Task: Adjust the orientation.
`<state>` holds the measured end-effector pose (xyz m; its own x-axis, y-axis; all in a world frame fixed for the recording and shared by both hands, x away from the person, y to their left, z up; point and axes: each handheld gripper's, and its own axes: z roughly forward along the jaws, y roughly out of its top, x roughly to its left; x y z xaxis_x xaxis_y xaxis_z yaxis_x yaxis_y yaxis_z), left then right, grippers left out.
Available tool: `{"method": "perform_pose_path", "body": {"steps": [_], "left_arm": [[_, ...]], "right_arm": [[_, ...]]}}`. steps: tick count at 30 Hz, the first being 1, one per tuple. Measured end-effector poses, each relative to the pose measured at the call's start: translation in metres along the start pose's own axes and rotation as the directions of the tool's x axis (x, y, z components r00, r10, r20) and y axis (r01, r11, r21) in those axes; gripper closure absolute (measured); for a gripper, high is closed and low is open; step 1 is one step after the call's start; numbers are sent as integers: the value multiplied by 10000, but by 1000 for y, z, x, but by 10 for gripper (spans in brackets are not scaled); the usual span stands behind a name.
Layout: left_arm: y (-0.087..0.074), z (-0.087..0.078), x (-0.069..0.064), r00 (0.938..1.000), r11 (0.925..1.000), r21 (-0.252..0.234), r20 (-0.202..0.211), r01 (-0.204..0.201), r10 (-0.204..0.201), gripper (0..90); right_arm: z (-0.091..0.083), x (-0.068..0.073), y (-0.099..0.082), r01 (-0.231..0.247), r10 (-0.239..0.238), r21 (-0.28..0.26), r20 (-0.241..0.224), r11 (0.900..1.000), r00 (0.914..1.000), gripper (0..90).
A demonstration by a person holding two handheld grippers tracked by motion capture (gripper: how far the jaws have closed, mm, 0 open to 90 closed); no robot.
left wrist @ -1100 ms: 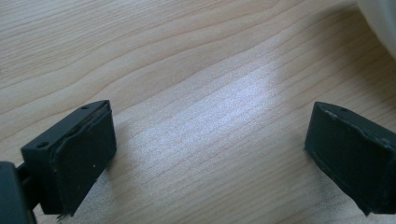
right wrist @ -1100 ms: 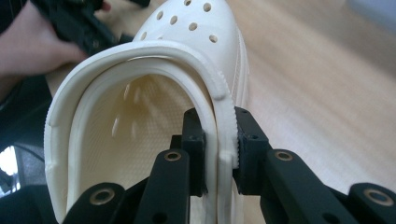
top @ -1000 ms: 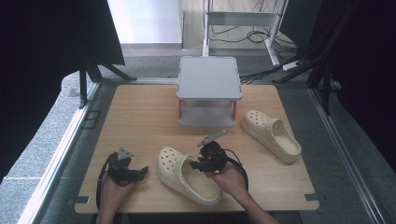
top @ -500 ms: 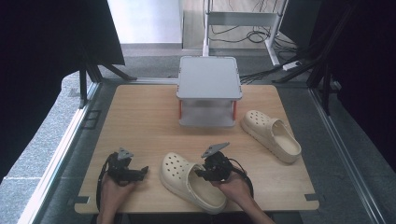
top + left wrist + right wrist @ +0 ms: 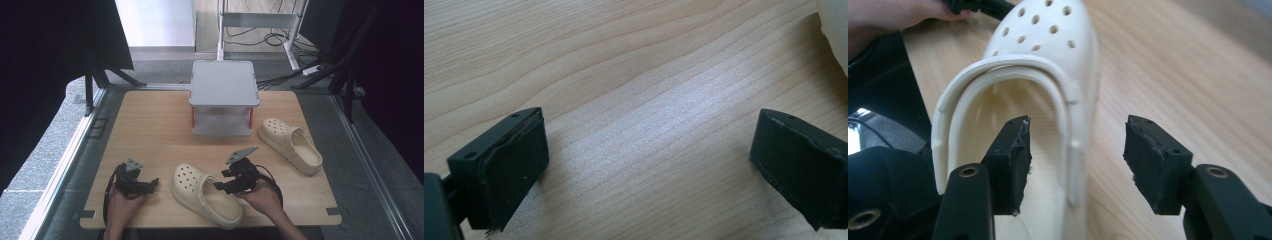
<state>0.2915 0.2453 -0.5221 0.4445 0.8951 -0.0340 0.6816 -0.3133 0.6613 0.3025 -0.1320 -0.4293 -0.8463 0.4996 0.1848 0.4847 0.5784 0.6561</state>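
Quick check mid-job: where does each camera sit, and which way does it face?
High view: above the table's near edge, looking forward and down; both hands, left gripper, right gripper.
Left gripper view: on that gripper, facing bare table between open jaws.
Right gripper view: on that gripper, jaws astride the near clog's side wall, just opening.
Shared: high and right gripper views both show that clog.

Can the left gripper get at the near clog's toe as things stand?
Probably yes: the left gripper, jaws open, sits beside the near clog with bare table between them, while the right gripper is at its heel side.
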Motion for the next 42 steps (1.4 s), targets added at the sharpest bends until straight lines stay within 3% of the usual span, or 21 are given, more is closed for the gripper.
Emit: {"method": "perform_pose_path", "body": {"steps": [4,12,14,17,18,19,22,25,26,30,31,32,33,34,35,37,38,39,40,41,42], "left_arm": [[0,0,0,10000,10000,0,0,0,0,19],[0,0,0,10000,10000,-1,-2,1,-1,19],[0,0,0,10000,10000,-1,-2,1,-1,19],[0,0,0,10000,10000,1,-1,0,0,19],[0,0,0,10000,10000,1,0,-1,1,19],[0,0,0,10000,10000,4,6,0,0,19],[0,0,0,10000,10000,3,2,-1,1,19],[0,0,0,10000,10000,-3,-4,-1,1,19],[0,0,0,10000,10000,-1,-5,-4,4,19],[0,0,0,10000,10000,0,0,-2,2,19],[0,0,0,10000,10000,0,-6,-5,5,20],[0,0,0,10000,10000,2,-2,-4,4,20],[0,0,0,10000,10000,2,-1,-3,3,20],[0,0,0,10000,10000,2,-1,-3,3,19],[0,0,0,10000,10000,1,-2,-5,5,20],[0,0,0,10000,10000,2,-2,-6,6,20],[0,0,0,10000,10000,0,-3,-7,7,20],[0,0,0,10000,10000,0,-3,-7,7,20],[0,0,0,10000,10000,1,-2,-6,6,20],[0,0,0,10000,10000,1,-2,-6,6,20],[0,0,0,10000,10000,0,-2,-6,6,20]], "right_arm": [[-16,-11,-3,-52,59,-298,229,9995,9997,389],[-35,-40,-14,-641,678,-454,855,9969,9940,344],[-43,-53,-20,-1051,1124,-618,1299,9925,9851,346],[-49,-60,-24,-1171,1258,-641,1559,9911,9797,356],[-56,-66,-28,-1310,1408,-659,1759,9892,9743,357],[-56,-66,-28,-1310,1408,-659,1759,9892,9743,357],[-72,-78,-34,-1538,1690,-860,2129,9844,9624,357],[-79,-83,-37,-1621,1796,-942,2258,9823,9575,357],[-87,-88,-40,-1727,1930,-1028,2420,9796,9509,357],[-97,-94,-44,-1792,2024,-1084,2684,9778,9418,358],[-104,-99,-46,-1868,2123,-1144,2835,9757,9352,361],[-104,-99,-46,-1868,2123,-1144,2835,9757,9352,361],[-111,-105,-48,-1983,2258,-1199,2978,9728,9275,364],[-111,-105,-48,-1983,2258,-1199,2978,9728,9275,364],[-116,-111,-51,-2055,2360,-1275,3145,9703,9195,369],[-119,-114,-52,-2141,2444,-1278,3159,9684,9168,373],[-123,-120,-55,-2220,2549,-1343,3313,9657,9084,381],[-123,-120,-55,-2220,2549,-1343,3313,9657,9084,381],[-126,-128,-57,-2291,2602,-1276,3565,9650,8973,394],[-126,-128,-57,-2291,2602,-1276,3565,9650,8973,394],[-129,-136,-59,-2363,2683,-1296,3787,9630,8858,419]]}}
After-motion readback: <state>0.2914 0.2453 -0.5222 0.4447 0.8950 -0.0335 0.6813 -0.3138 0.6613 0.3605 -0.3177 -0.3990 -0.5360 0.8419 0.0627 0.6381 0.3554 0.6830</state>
